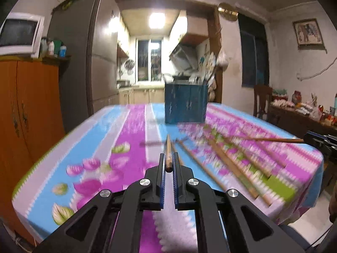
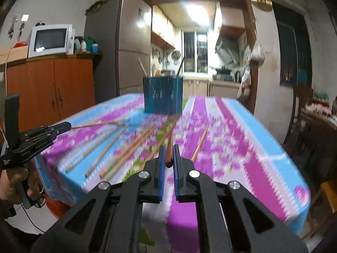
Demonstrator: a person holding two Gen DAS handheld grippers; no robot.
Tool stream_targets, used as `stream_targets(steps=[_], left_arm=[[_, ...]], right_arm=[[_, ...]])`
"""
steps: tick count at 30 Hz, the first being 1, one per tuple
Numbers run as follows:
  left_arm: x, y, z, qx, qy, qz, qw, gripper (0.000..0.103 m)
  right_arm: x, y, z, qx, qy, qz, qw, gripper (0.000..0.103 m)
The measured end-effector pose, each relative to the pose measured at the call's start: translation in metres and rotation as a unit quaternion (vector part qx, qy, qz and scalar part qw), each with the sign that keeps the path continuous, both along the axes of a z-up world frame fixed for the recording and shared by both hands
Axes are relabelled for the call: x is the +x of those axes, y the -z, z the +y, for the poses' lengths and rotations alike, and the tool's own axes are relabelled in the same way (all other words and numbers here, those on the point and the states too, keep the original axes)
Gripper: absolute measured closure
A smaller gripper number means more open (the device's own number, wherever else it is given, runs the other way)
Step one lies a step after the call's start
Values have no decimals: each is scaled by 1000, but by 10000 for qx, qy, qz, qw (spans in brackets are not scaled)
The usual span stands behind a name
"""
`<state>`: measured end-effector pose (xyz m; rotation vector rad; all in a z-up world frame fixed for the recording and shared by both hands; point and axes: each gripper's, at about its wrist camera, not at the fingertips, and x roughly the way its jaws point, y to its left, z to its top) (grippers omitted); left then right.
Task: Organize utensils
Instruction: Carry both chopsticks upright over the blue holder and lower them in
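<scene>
Beyond both claws, toward twelve o'clock across the flowered tablecloth (image 1: 126, 126), stood the blue holder (image 1: 185, 103), upright near the table's far edge, with a couple of sticks already rising from its open top in the right wrist view. From the left gripper (image 1: 168, 164) it lay a little toward one o'clock; from the right gripper (image 2: 168, 158) a touch toward eleven. Neither hand looked clearly nearer.

The left gripper's jaws were clamped together on the butt end of one chopstick (image 1: 168, 147), whose long axis ran straight ahead toward twelve o'clock, nearly level. The right gripper's jaws were likewise pinched on the end of a second chopstick (image 2: 170, 145), also pointing forward along the fingers. Both sticks appeared clear of the cloth at the gripped end, though blur hid their tips.

Loose chopsticks (image 2: 118, 149) lay scattered on the cloth between the two grippers, fanned roughly toward the holder. The likely next move called for tipping each held stick upright over the holder's mouth.
</scene>
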<state>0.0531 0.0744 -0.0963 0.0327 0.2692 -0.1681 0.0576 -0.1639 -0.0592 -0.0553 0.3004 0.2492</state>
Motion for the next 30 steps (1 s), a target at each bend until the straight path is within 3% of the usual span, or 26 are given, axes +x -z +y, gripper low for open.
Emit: stream_targets(steps=[10,22,30], left_arm=[[17,-90,-14,132,305,-884,9955,95],[87,-154,-23,178,486,-753,9958,95],[102,-200,-27,151,567,-851,9946,95]], right_arm=[[27,-77,0,-179,-315,-653,9972,98],[104,-143,-2,-179,-631,-349,9972,98],[135,-175,-1,39,-794,-394,9961,98]])
